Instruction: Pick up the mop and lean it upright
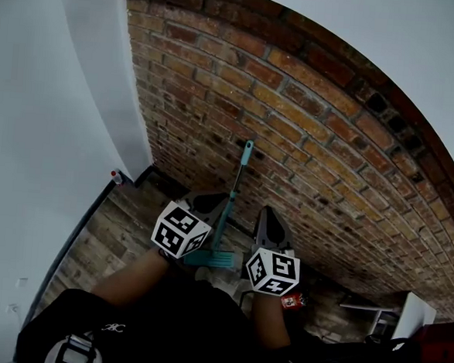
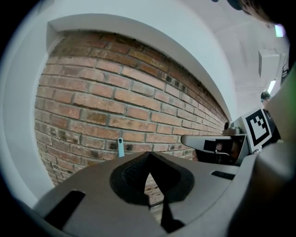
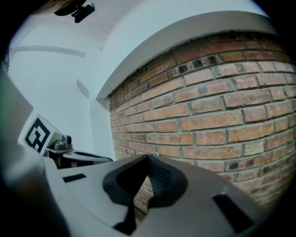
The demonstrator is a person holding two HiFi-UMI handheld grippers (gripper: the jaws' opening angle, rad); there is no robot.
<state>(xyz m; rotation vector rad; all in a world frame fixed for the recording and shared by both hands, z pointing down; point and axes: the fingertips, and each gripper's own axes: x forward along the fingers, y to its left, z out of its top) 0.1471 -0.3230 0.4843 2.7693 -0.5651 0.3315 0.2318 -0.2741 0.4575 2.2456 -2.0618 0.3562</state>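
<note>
The mop (image 1: 241,174) stands at frame centre, its handle tipped against the brick wall (image 1: 331,130), which props it upright (task seemingly done). The left gripper (image 1: 212,203) and right gripper (image 1: 271,219) flank it, jaws closed and empty.

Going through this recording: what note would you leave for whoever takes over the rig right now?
Left tongs: shut, empty, only brick seen past them.
Right tongs: shut, empty.
Mop: upright, with its teal handle leaning on the brick wall, between the two grippers in the head view.
Done: the pick-up and leaning appear finished.
Left: probably nothing; confirm the mop is stable, then back away.
</note>
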